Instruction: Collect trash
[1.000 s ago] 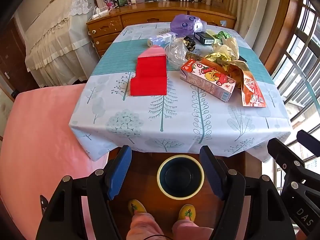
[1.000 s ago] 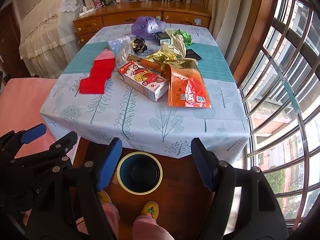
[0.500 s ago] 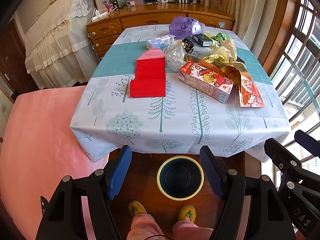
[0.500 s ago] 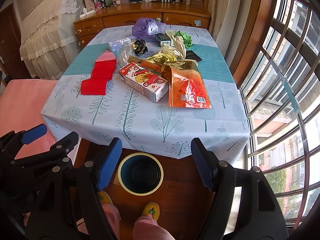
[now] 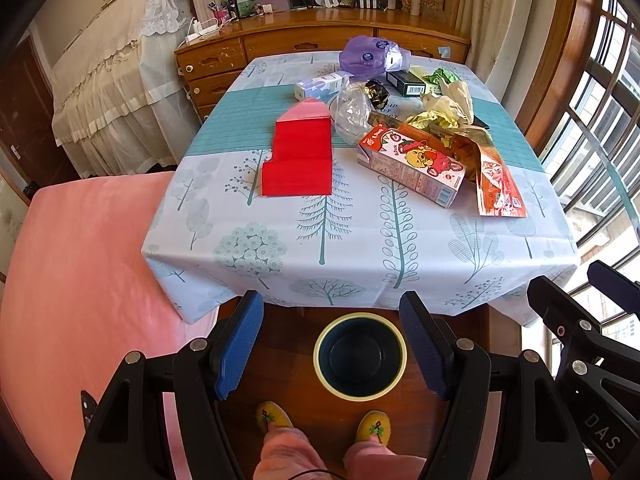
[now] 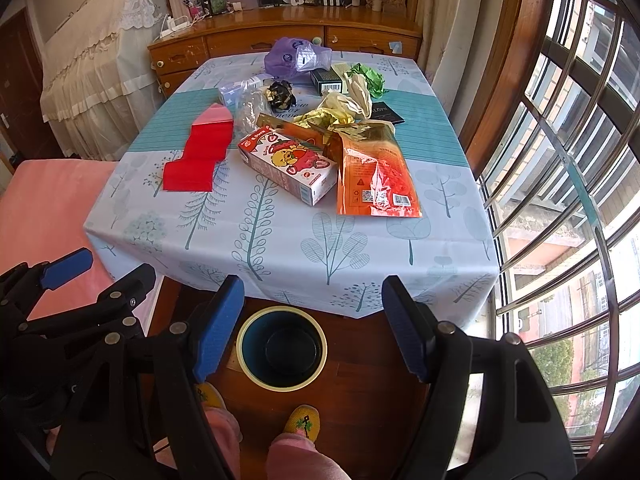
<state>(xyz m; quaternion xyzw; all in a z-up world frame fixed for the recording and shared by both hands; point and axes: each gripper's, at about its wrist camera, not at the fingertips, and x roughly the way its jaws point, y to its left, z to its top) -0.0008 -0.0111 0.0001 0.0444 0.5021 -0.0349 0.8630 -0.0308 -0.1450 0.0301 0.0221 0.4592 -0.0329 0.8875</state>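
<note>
Trash lies on a table (image 5: 360, 248) with a tree-print cloth: a folded red paper (image 5: 300, 160) (image 6: 200, 152), a strawberry drink carton (image 5: 412, 168) (image 6: 288, 164), an orange foil bag (image 5: 496, 184) (image 6: 376, 172), a clear plastic bag (image 5: 352, 110), crumpled yellow wrappers (image 5: 444, 108) and a purple bag (image 5: 368, 56) at the back. On the floor below the near table edge stands a round bin (image 5: 360, 354) (image 6: 282, 346), dark inside. My left gripper (image 5: 336, 344) and right gripper (image 6: 312, 328) hang above the bin, both open with nothing between the blue pads.
A pink bed (image 5: 72, 300) lies left of the table. A wooden dresser (image 5: 320, 40) stands behind it, and a barred window (image 6: 560, 160) runs along the right. The person's slippered feet (image 5: 320, 424) stand on the wooden floor beside the bin.
</note>
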